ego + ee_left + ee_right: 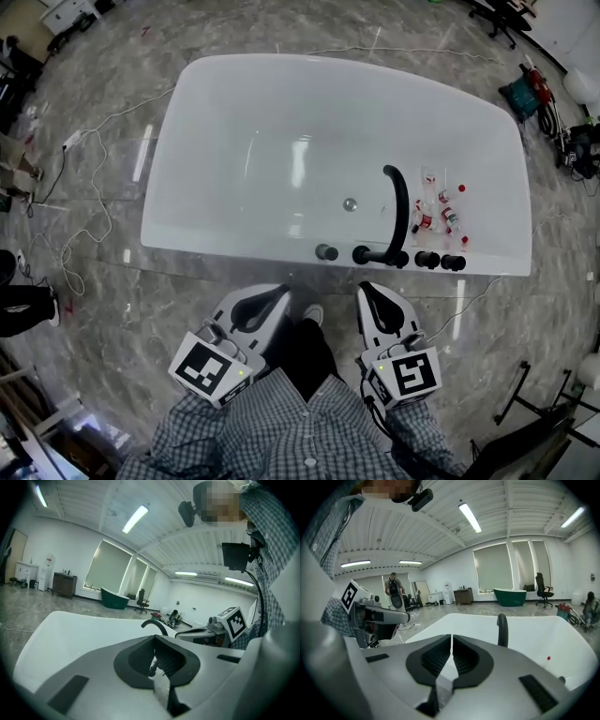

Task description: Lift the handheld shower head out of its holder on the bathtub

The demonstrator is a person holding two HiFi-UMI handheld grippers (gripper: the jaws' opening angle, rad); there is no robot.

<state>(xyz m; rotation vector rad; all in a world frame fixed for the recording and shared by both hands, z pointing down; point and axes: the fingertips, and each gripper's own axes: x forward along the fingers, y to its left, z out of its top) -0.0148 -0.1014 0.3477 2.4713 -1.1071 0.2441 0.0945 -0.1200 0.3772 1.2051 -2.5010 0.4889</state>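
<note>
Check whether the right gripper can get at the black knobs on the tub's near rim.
Probably yes: the right gripper hovers just short of the rim and nothing stands between it and the knobs. Its jaws are shut, so they must open first.

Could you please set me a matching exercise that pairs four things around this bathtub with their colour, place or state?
Things:
1. tub
2. spout
3. bottles
4. right gripper

Descriptions:
A. shut, nothing between the jaws
B. black and arched
C. white
D. red-capped, lying inside the tub

Pairs: 1-C, 2-B, 3-D, 4-A
</note>
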